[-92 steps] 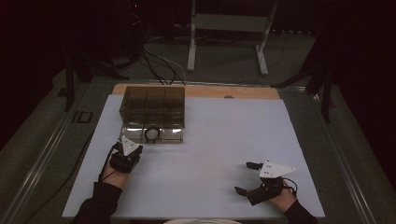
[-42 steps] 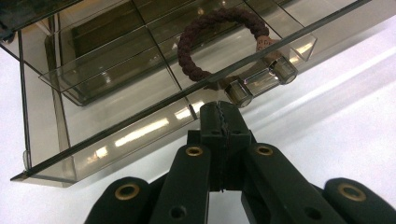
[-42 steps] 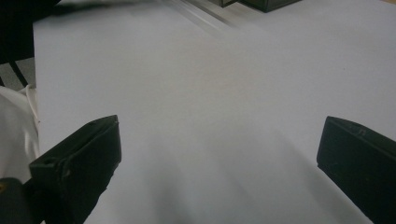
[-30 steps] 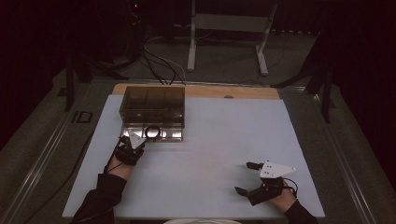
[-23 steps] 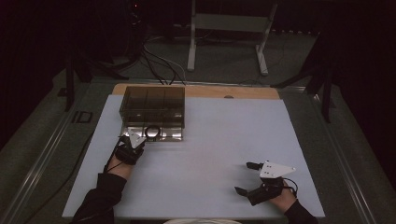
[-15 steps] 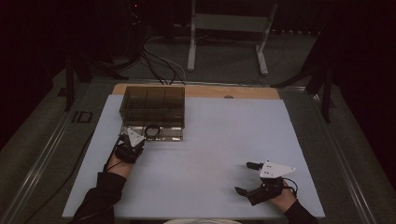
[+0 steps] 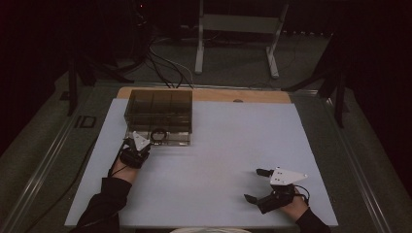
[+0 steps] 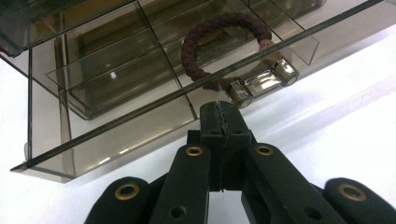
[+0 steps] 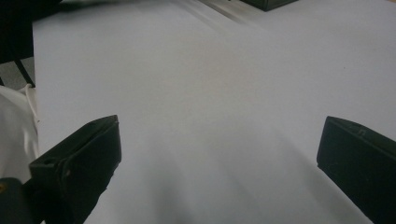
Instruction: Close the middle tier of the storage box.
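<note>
Jaws of my left gripper [image 8: 219, 109] are pressed together, empty, just at six o'clock of the clear organizer box [image 7: 160, 114]; the braided bracelet [image 8: 224, 44] seemingly rests inside. My right gripper [image 7: 257, 187] idles wide apart, clear.

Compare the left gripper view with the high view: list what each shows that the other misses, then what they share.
Left gripper view alone: the left gripper's jaws pressed shut just short of the box's clear latch, and the braided weave of the dark ring inside.

High view alone: the right gripper, jaws wide open, resting far from the box on the white sheet; both forearms; the floor cables.

Both: the smoky box, ring, left gripper and sheet.
</note>
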The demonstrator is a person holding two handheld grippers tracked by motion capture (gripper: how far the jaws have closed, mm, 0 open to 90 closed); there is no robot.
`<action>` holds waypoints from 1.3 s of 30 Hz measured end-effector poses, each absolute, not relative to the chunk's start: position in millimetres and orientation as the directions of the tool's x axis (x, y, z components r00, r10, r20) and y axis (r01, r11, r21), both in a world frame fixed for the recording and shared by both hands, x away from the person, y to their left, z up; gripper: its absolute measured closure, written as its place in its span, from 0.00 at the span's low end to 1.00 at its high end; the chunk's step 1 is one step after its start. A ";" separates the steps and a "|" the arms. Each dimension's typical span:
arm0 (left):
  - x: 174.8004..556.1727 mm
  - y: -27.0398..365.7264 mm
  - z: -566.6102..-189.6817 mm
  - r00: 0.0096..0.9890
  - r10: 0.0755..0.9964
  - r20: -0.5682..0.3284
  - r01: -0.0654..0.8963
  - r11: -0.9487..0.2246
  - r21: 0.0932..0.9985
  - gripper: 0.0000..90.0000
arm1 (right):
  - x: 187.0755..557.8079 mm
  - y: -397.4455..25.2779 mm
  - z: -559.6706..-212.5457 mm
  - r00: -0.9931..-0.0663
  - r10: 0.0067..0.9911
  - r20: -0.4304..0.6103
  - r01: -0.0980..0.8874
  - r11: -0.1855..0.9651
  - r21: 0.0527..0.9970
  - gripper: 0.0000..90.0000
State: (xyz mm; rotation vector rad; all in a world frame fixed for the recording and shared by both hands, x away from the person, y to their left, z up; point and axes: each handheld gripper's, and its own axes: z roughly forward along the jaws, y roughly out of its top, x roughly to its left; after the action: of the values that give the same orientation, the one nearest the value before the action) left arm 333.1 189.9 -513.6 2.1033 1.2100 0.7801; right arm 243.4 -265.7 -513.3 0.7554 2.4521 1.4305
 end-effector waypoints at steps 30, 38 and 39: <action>345.5 185.3 -516.0 0.426 0.880 0.209 0.550 -0.436 0.712 1.00 | 243.2 -265.8 -513.3 -0.848 0.524 0.077 0.325 0.400 0.857 0.00; 348.8 183.7 -516.4 0.427 0.880 0.207 0.550 -0.435 0.713 1.00 | 243.1 -265.5 -513.4 -0.849 0.523 0.078 0.326 0.402 0.856 0.00; 349.2 183.8 -516.5 0.428 0.880 0.205 0.551 -0.435 0.712 1.00 | 243.1 -265.4 -513.4 -0.848 0.524 0.078 0.326 0.401 0.856 0.00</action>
State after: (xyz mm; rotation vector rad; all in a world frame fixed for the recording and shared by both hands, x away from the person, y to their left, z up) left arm 349.2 183.8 -516.5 2.1297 1.2024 0.7746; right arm 243.1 -265.4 -513.4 0.7554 2.4522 1.4289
